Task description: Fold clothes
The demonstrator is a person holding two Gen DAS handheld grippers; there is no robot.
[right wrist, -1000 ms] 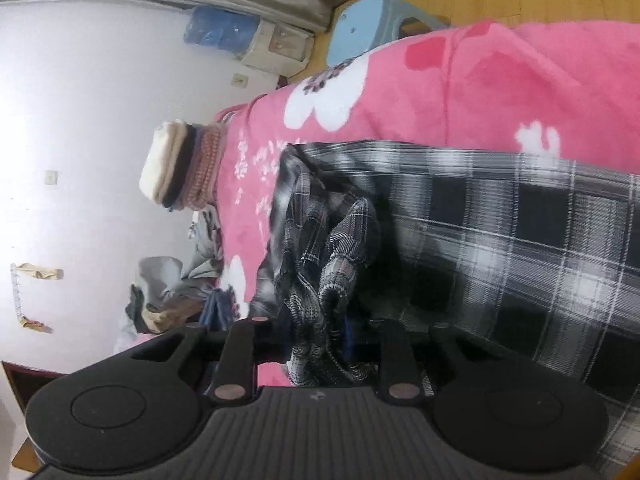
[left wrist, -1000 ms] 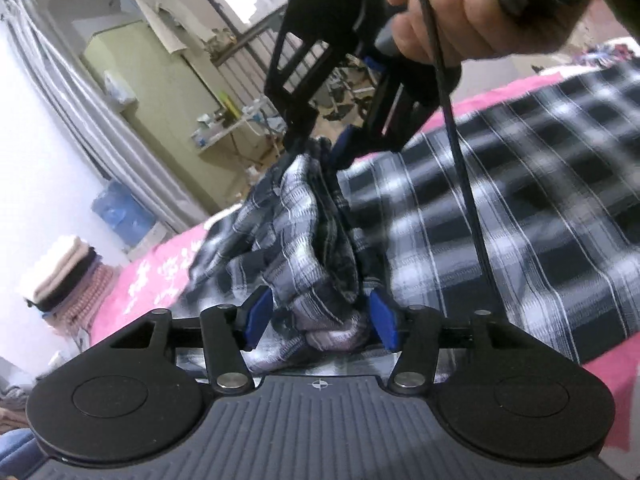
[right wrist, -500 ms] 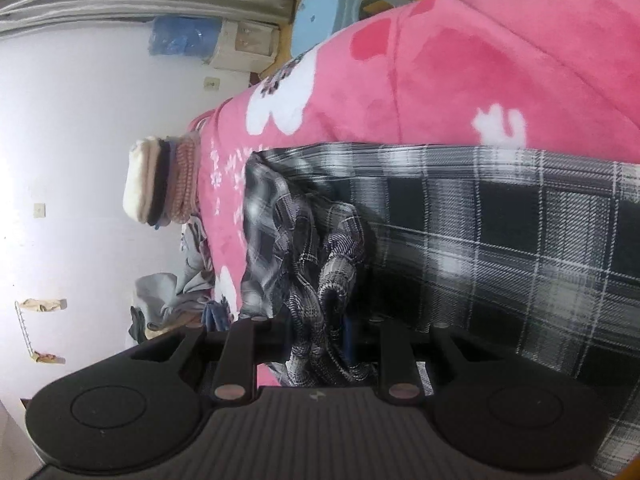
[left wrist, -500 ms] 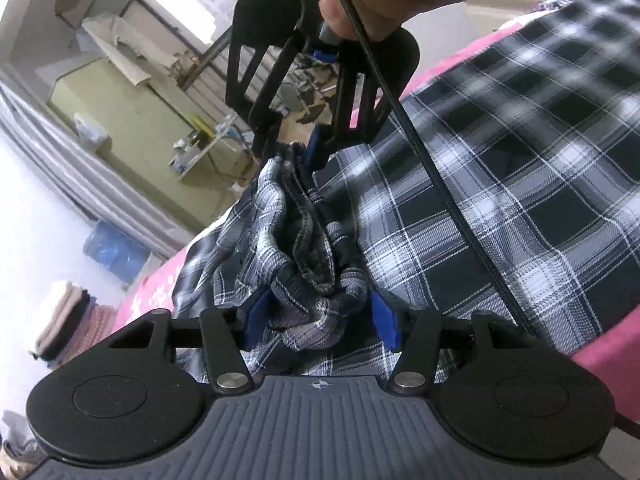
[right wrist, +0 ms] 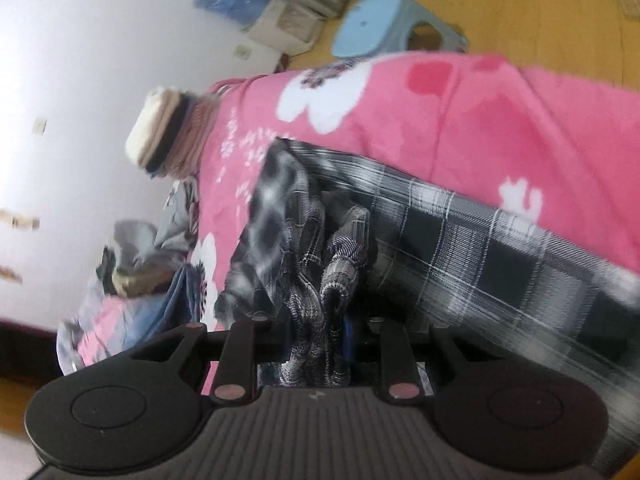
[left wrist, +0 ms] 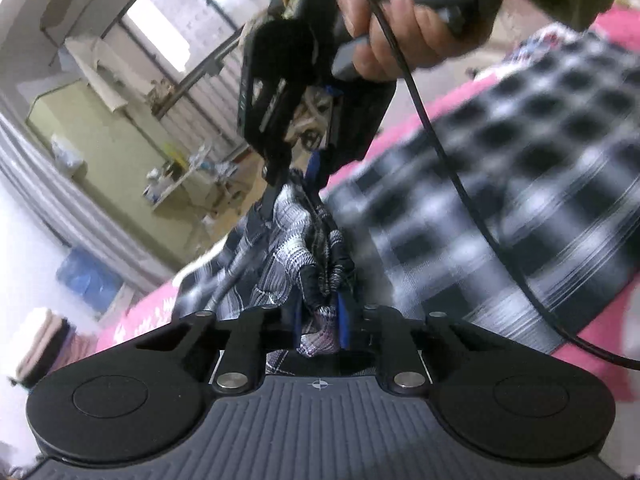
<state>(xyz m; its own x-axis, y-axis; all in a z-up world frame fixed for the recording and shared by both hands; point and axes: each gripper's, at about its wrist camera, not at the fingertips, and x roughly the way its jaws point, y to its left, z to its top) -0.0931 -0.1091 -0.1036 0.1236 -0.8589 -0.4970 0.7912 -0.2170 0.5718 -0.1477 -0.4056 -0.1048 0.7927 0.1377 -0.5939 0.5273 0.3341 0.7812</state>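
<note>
Much of the scene is smeared by motion: in the left wrist view the spread part of the plaid shirt [left wrist: 500,208] is a blur of black and white checks, and the far room behind it cannot be read in detail. Both grippers' fingertips are buried in cloth, so the pads barely show, only slivers of blue. The left gripper [left wrist: 322,320] has its jaws closing on a bunched ridge of the shirt, with the fabric squeezed between the blue pads. Across from it the right gripper [left wrist: 298,178], gripped by a hand [left wrist: 400,36] with a black cable [left wrist: 460,184] trailing down, pinches the far end of the same gathered ridge; its own view confirms the narrow clamp [right wrist: 320,332] on twisted cloth. The shirt lies on a pink flowered blanket [right wrist: 460,120], most of it flat to the right, its gathered edge lifted and rumpled between the two tools. Its weave shows fine grey lines inside bold dark squares. Off past the blanket sit a stack of folded knitwear [right wrist: 172,136] and a pale blue stool [right wrist: 384,24], both soft-edged.
</note>
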